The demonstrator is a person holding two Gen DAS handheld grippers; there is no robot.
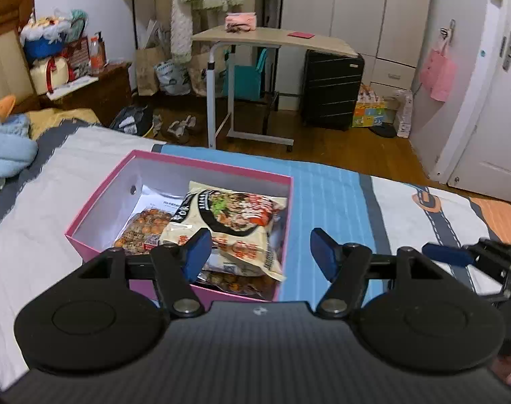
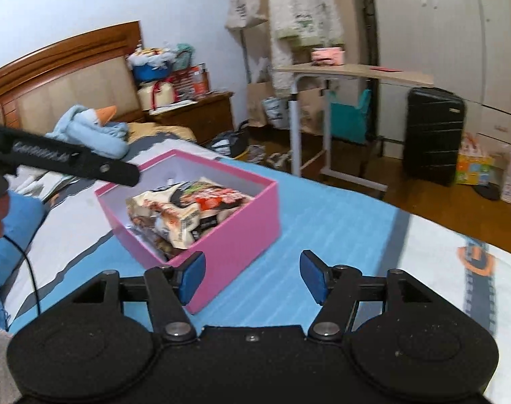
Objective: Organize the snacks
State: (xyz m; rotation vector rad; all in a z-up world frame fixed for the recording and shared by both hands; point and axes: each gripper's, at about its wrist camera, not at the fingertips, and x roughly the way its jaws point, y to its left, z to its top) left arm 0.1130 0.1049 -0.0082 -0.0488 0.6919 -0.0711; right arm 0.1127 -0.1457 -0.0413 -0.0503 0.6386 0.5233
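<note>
Snacks in pink box on bed, both tongs empty.
Left wrist: left tongs (image 1: 261, 252) spread wide, holding nothing, over near edge of pink box (image 1: 97, 195); noodle pack (image 1: 235, 222) lies on top of other snack bags inside. Right wrist: right tongs (image 2: 252, 277) wide apart, empty, just beside box (image 2: 242, 222) on bed (image 2: 339, 235).

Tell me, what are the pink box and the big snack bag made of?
The pink box looks like stiff cardboard: flat, straight walls, matte pink outside, plain white inside. The snack bag looks like thin plastic film: it crinkles, shines a little, and carries a printed food picture. Both grippers are open and empty.
</note>
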